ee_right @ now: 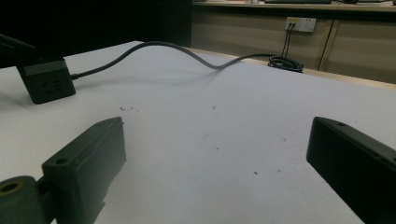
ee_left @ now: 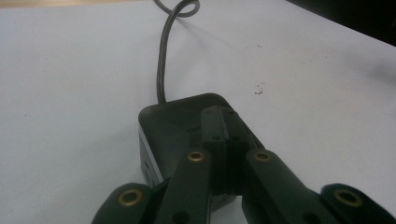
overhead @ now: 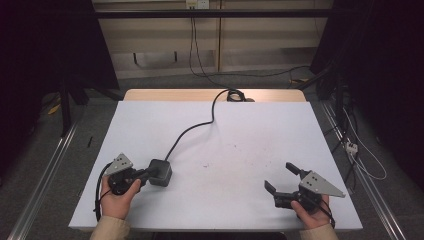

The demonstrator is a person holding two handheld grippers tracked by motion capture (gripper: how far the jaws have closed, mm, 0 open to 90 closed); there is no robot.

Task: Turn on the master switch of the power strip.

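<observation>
At the table's left, the left gripper [overhead: 146,174] rests its closed-together jaws on top of the black power cube [overhead: 161,172], whose cord [overhead: 192,127] trails to the far edge. Nothing looks gripped or moved yet. The right gripper [overhead: 281,181] waits, jaws apart and empty.

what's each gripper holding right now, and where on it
Nothing is gripped. The left gripper is shut, its tips lying on top of the black power cube. The right gripper is open over bare table.
</observation>
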